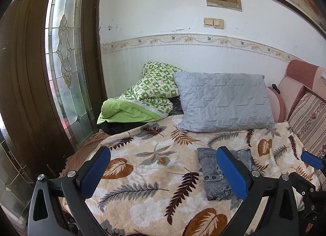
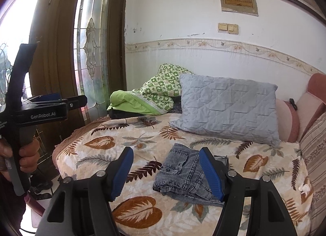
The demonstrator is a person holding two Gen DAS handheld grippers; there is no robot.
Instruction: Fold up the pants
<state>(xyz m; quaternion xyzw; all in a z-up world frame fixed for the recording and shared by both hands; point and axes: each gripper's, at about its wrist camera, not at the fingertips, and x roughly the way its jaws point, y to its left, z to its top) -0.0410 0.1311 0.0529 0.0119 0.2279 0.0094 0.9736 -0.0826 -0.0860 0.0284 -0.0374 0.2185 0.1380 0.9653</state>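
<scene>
1. Both grippers hang above the bed with nothing in them. The left gripper (image 1: 169, 171) has its blue pads spread wide over bare blanket (image 1: 142, 174); the right gripper (image 2: 166, 172) is spread too, pinching nothing.

2. The pants (image 2: 183, 174), grey denim, lie already bundled into a compact fold on the blanket, just ahead of the right gripper and partly behind its right-hand pad. From the left gripper they sit off to its right, behind that side's pad.

3. Risk one: the job looks close to done, so any careless dip by that right-hand pad could snag the top layer and drag the fold open.

4. Risk two: the bundle looks thick and springy at the waistband end; left unpressed, I'd judge it may loosen by itself.

5. Risk three: the plush blanket can ride up if a pad scrapes it, shifting the pants along with it.

6. Risk four: the two grippers are near each other on the pants' side and could collide.
</scene>
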